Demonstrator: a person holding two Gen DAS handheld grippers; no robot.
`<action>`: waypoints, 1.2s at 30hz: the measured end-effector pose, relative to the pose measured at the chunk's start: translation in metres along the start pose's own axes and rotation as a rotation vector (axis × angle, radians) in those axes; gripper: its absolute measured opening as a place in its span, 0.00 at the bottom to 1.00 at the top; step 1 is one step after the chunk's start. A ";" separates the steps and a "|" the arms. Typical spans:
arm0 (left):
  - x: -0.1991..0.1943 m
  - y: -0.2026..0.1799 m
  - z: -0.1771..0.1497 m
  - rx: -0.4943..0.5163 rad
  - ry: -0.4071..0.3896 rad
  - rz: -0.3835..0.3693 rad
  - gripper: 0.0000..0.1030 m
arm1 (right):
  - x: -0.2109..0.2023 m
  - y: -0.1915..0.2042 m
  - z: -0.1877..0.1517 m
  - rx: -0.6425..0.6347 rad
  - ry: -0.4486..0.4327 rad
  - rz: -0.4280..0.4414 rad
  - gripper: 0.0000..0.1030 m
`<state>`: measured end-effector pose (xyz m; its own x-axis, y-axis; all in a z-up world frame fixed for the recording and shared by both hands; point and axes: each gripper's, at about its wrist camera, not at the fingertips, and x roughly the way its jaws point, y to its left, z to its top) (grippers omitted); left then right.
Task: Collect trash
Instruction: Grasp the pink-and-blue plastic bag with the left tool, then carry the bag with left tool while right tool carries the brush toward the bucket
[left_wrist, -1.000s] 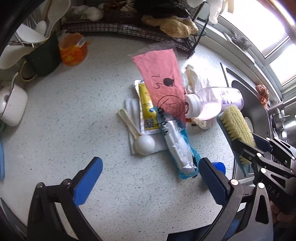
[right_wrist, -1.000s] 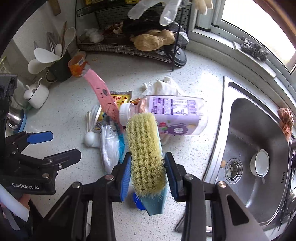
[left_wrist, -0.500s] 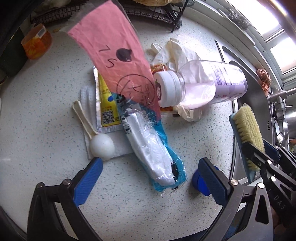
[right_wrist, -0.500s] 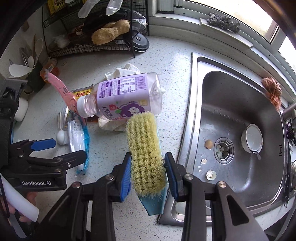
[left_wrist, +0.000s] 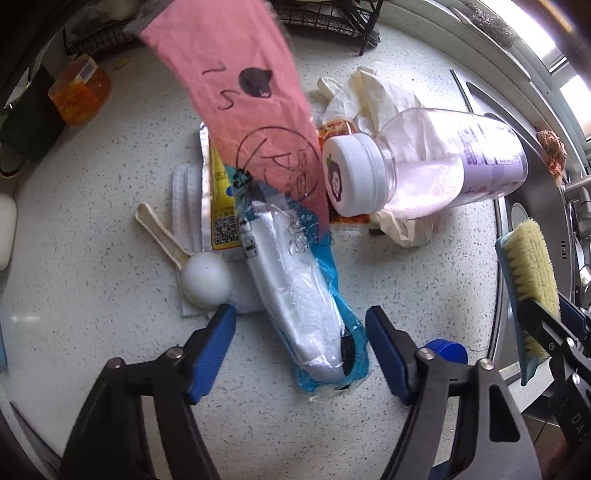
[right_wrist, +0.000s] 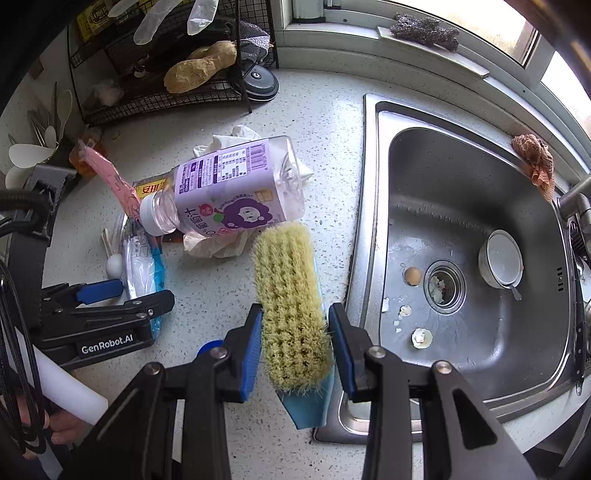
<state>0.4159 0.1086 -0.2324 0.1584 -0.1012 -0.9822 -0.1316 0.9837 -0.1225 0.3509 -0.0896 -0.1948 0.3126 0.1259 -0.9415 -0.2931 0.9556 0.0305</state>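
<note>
A pile of trash lies on the speckled counter. A blue and clear plastic wrapper with white contents lies between the fingers of my open left gripper; it also shows in the right wrist view. A pink wrapper rises from it. Beside it are a plastic spoon, a yellow sachet, a purple-labelled bottle on crumpled gloves, and a blue cap. My right gripper is shut on a yellow scrub brush near the sink's edge.
The steel sink at the right holds a small bowl and eggshell bits. A wire rack stands at the back of the counter. An orange container and a utensil holder stand at the left.
My left gripper has moved forward and narrowed, so its fingers now flank the blue wrapper's near end. My right gripper has carried the brush right, toward the sink.
</note>
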 end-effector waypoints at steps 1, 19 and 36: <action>-0.001 0.000 -0.001 0.004 -0.007 0.012 0.47 | -0.001 0.000 -0.001 -0.002 -0.001 0.000 0.33; -0.074 -0.006 -0.047 0.000 -0.164 -0.048 0.27 | -0.032 0.007 -0.018 -0.058 -0.072 0.109 0.33; -0.132 -0.098 -0.190 0.151 -0.277 -0.098 0.27 | -0.111 -0.060 -0.154 0.011 -0.159 0.124 0.33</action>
<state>0.2224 -0.0024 -0.1183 0.4262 -0.1726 -0.8880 0.0409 0.9843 -0.1717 0.1949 -0.2023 -0.1437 0.4138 0.2830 -0.8653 -0.3291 0.9327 0.1476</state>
